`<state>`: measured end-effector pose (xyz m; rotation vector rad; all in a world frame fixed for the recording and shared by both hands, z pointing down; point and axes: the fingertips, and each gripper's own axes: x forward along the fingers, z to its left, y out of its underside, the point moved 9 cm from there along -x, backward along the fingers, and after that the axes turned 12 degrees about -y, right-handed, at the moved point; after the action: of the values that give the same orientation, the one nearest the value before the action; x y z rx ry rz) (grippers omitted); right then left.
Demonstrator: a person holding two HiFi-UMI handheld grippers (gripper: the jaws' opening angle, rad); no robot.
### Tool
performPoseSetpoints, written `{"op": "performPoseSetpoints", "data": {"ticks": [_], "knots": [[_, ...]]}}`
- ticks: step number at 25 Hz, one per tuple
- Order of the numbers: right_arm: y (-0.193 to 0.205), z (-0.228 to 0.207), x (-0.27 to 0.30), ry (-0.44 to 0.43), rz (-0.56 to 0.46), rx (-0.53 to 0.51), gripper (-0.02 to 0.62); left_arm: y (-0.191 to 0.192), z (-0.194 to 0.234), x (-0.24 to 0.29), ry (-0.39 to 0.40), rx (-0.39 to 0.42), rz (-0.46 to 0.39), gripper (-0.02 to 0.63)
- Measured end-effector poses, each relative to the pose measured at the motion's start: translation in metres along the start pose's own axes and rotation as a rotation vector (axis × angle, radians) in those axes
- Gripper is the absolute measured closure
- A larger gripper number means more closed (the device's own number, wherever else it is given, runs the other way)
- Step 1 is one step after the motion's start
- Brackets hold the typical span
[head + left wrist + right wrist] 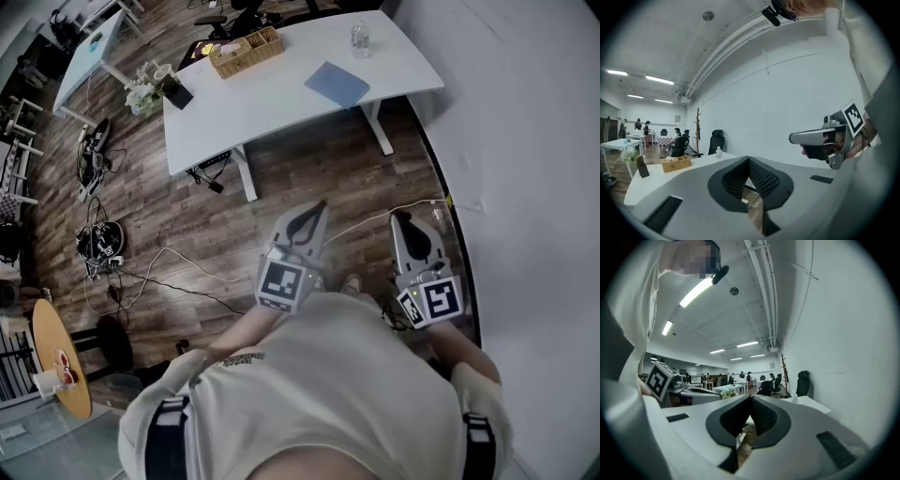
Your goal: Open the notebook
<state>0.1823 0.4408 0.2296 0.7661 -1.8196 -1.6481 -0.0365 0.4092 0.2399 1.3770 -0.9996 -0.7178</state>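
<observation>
The blue notebook [337, 84] lies closed on the right part of the white table [281, 108], far ahead of me. Both grippers are held close to my body, well short of the table and above the wooden floor. My left gripper [312, 214] points toward the table with its jaws together and nothing between them [749, 161]. My right gripper [403, 221] is beside it near the wall, also shut and empty [751, 398]. Each gripper view shows the other gripper alongside. The notebook does not show in either gripper view.
On the table stand a wicker basket [246, 52], a water bottle [360, 39], flowers [142, 94] and a dark upright object [178, 94]. Cables [103, 244] trail over the floor at left. A white wall [534, 187] runs along the right. A round orange table [61, 361] is at lower left.
</observation>
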Motion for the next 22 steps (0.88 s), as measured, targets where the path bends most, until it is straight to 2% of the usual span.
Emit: {"op": "performPoseSetpoints", "data": {"ticks": [22], "knots": [[0.001, -0.019, -0.007, -0.012, 0.001, 0.014, 0.594, -0.003, -0.01, 0.014, -0.008, 0.003, 0.013, 0.606]]}}
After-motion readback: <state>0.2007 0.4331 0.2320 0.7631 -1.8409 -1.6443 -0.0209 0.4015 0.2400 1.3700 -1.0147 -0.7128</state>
